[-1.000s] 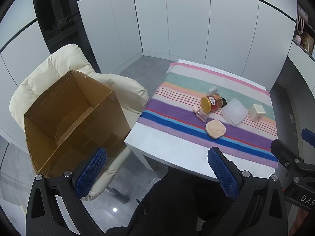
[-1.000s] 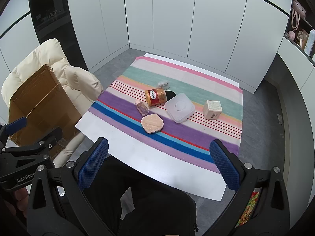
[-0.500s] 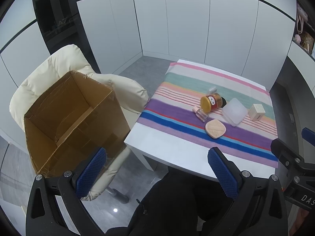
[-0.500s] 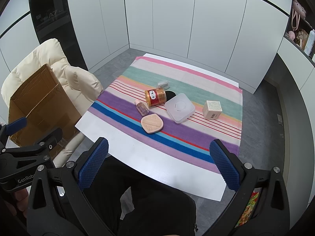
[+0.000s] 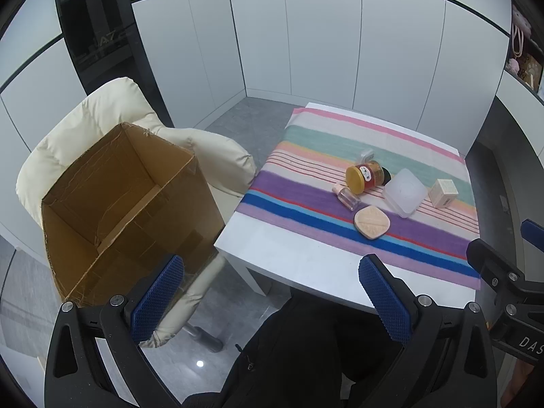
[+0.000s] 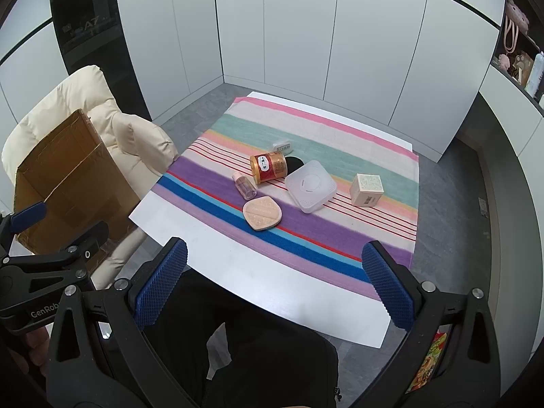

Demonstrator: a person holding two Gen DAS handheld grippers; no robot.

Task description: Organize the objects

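The left wrist view looks straight down into the open brown cardboard box (image 5: 129,200), showing its bare inside, whereas the right wrist view catches only its outer wall and rim; the box sits on a padded cream chair (image 5: 210,156) just beside the white desk (image 5: 306,265). A multicoloured striped cloth (image 6: 340,156) covers most of the desk, and the things to sort lie clustered near its middle: a white rounded-square plastic case (image 6: 311,185), a red-and-gold jar with a yellow lid (image 6: 268,168) lying on its side with a black round disc (image 6: 295,162) behind it, a small cream carton cube (image 6: 367,188) set apart to the right, a flat peach rounded-square compact (image 6: 261,212) nearest the front edge, a little clear bottle with a pink cap (image 6: 244,187) on its side, and a tiny white tub (image 6: 282,145) farthest back. The left tongs (image 5: 272,299) and the right tongs (image 6: 272,284) both hang spread wide and hold nothing, above the person's dark lap (image 6: 265,350), well short of the cluster.
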